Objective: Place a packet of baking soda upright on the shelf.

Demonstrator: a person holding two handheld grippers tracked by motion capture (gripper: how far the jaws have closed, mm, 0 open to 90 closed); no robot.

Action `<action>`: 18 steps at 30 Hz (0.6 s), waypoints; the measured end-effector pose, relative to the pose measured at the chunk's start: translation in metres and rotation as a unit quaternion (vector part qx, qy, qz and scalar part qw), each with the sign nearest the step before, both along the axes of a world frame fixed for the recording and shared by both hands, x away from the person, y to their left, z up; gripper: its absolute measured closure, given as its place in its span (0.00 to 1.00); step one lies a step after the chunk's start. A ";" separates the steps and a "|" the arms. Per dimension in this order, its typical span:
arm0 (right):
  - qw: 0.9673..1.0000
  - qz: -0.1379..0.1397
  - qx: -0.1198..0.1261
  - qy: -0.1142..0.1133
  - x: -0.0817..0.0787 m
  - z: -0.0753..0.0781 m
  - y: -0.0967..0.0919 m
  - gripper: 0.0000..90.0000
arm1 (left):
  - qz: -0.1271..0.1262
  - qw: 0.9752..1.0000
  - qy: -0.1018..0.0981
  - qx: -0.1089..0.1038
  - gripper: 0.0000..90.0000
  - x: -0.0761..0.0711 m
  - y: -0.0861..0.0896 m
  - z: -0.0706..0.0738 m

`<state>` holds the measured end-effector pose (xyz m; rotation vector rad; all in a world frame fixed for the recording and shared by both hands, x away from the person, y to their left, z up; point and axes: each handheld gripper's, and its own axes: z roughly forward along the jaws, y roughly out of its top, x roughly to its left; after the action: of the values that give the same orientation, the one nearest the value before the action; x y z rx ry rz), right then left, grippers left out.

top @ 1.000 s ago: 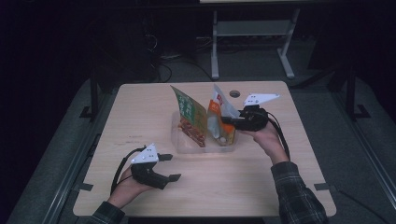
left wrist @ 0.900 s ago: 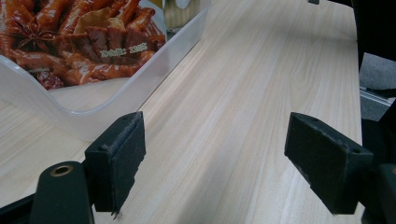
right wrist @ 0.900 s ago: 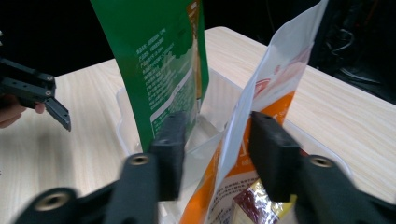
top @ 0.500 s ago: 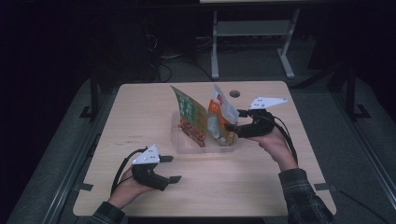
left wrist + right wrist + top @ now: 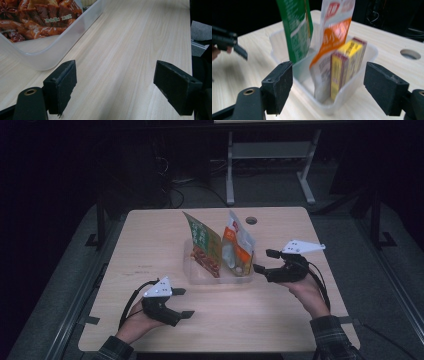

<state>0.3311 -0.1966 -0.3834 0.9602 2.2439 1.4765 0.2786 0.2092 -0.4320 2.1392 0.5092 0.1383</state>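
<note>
A clear plastic bin [image 5: 200,276] stands mid-table. In it a green snack pouch [image 5: 204,242] and an orange-and-white pouch [image 5: 239,245] stand upright, with a yellow box [image 5: 344,65] behind the orange pouch [image 5: 334,32]. My right gripper [image 5: 262,260] hovers just right of the bin, apart from it. Its jaws have just been opening and nothing is between them. My left gripper [image 5: 186,302] rests open near the front left, with bare tabletop between its pads [image 5: 62,82]. The bin's corner [image 5: 62,42] and the green pouch's printed face [image 5: 32,17] lie ahead of it.
A round cable hole [image 5: 251,220] sits near the table's far edge. Behind the table stands a metal frame [image 5: 270,155] on a dark floor. Bare wood stretches in front of the bin and on both sides of it.
My right gripper has drawn back from the bin toward the right and front, and its jaws have spread wide. The left gripper has stayed put.
</note>
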 end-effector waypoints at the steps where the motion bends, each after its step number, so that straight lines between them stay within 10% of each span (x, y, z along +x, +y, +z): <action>1: 1.000 0.001 -0.005 0.002 -0.003 -0.003 -0.001 0.25 | 0.001 1.000 0.001 0.001 0.20 0.000 0.000 0.000; 18: 0.996 0.046 -0.061 0.047 -0.051 -0.046 0.005 0.22 | 0.016 0.999 0.022 0.030 0.19 -0.014 0.013 -0.011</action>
<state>0.2805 -0.1914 -0.4290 0.9186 2.4440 1.3387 0.2646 0.2224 -0.4433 2.1964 0.5726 0.1258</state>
